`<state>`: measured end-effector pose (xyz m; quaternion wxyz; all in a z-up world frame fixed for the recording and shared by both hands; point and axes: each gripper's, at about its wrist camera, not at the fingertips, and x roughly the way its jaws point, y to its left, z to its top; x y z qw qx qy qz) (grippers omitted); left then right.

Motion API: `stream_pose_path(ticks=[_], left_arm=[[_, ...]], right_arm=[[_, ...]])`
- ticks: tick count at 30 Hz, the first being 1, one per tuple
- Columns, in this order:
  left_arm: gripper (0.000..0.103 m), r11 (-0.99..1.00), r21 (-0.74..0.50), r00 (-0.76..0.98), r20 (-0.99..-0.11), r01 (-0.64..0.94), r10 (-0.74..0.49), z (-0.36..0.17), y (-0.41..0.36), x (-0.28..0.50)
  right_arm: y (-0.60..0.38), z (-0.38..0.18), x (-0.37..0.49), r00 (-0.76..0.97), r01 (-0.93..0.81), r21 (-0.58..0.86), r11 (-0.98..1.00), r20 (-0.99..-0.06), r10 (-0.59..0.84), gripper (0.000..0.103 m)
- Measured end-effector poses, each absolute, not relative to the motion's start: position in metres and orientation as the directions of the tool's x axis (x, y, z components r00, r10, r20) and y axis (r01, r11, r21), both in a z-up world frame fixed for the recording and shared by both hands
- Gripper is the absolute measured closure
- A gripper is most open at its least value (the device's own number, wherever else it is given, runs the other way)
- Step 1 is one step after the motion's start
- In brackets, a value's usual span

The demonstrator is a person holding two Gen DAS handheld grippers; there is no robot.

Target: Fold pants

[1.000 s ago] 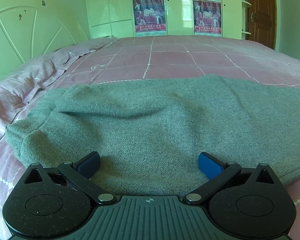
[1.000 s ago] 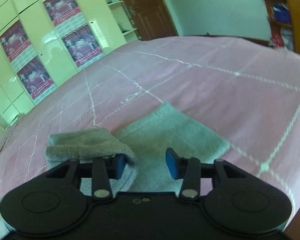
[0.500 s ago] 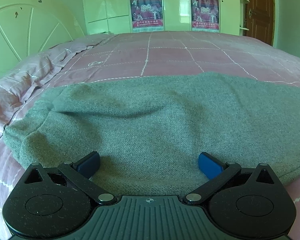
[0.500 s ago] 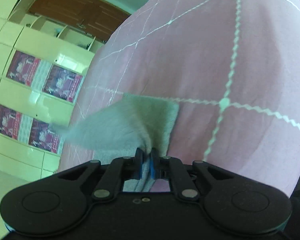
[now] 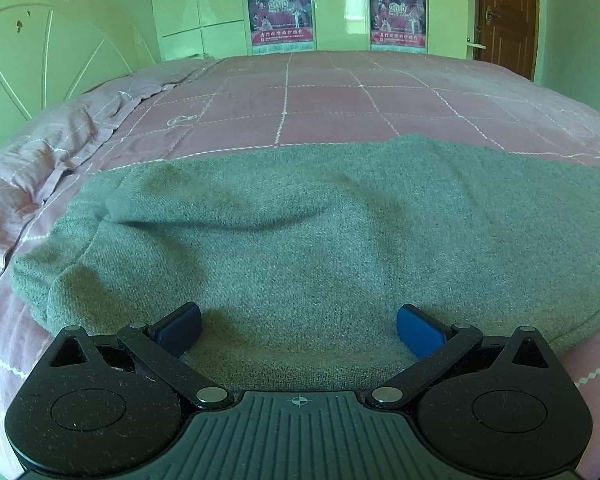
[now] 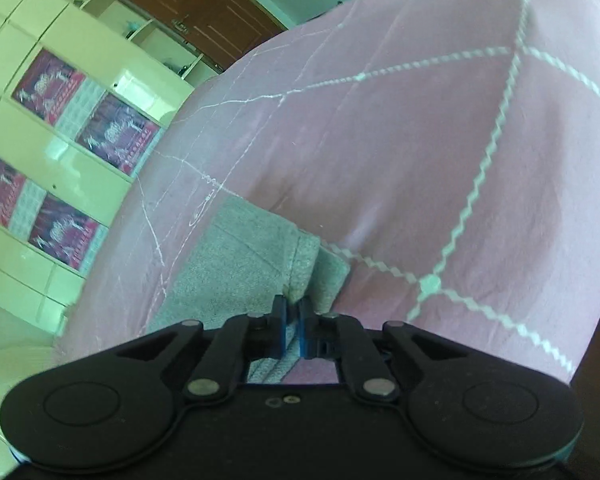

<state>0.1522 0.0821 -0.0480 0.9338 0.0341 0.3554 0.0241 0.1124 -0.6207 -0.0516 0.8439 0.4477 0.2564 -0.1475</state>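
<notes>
Pants [image 5: 300, 240], soft, limp grey knit, lie across the bed [image 5: 340, 96]; right hand-held gripper [image 6: 293, 320] pinches a hem corner at lower centre, left hand-held gripper [image 5: 299, 330] gapes empty above the cloth.

Pants [image 5: 300, 240] on bed [image 5: 340, 96], before wardrobe [image 5: 340, 4]

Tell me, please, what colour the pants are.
Grey-green pants, clearest in the left wrist view.

Grey-green knit pants [image 5: 300, 240] lie spread flat, slightly rumpled.
</notes>
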Motion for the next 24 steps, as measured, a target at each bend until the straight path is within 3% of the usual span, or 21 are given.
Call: stream_pose_path(ticks=[1,3,5,9,12,13,15,17,18,20,24], left_arm=[[0.0,0.996,0.082,0.744,-0.665,-0.019,0.069,-0.048,0.082,0.153],[0.0,0.997,0.076,0.744,-0.665,-0.016,0.063,-0.047,0.083,0.151],[0.0,0.997,0.069,0.747,-0.662,-0.019,0.06,-0.047,0.084,0.148],[0.0,0.997,0.072,0.758,-0.649,-0.026,0.066,-0.048,0.083,0.144],[0.0,0.997,0.068,0.772,-0.633,-0.022,0.06,-0.05,0.085,0.143],[0.0,0.998,0.064,0.776,-0.629,-0.017,0.054,-0.05,0.086,0.142],[0.0,0.998,0.058,0.782,-0.623,-0.004,0.04,-0.052,0.089,0.142],[0.0,0.999,0.05,0.783,-0.621,-0.003,0.033,-0.052,0.091,0.142],[0.0,0.999,0.051,0.784,-0.62,-0.005,0.036,-0.052,0.09,0.143],[0.0,0.998,0.063,0.786,-0.617,-0.006,0.044,-0.054,0.089,0.142],[0.0,0.997,0.069,0.799,-0.598,-0.02,0.057,-0.057,0.087,0.139]], right_arm=[[-0.619,-0.049,0.11,0.833,0.469,0.684,0.559,-0.553,-0.021,0.103],[-0.618,-0.042,0.096,0.852,0.458,0.705,0.541,-0.522,-0.04,0.088],[-0.621,-0.039,0.086,0.866,0.445,0.728,0.522,-0.497,-0.045,0.083],[-0.628,-0.048,0.089,0.852,0.451,0.752,0.481,-0.522,0.018,0.073],[-0.628,-0.056,0.103,0.831,0.474,0.737,0.482,-0.555,0.032,0.055],[-0.628,-0.06,0.108,0.833,0.467,0.745,0.477,-0.551,0.043,0.054],[-0.626,-0.06,0.118,0.837,0.458,0.739,0.494,-0.546,0.042,0.056],[-0.624,-0.061,0.128,0.819,0.482,0.714,0.508,-0.573,0.029,0.076],[-0.624,-0.062,0.132,0.809,0.497,0.705,0.506,-0.588,0.024,0.1],[-0.62,-0.047,0.134,0.834,0.455,0.707,0.541,-0.552,0.021,0.101],[-0.612,0.012,0.122,0.939,0.235,0.735,0.636,-0.341,0.047,0.102]])
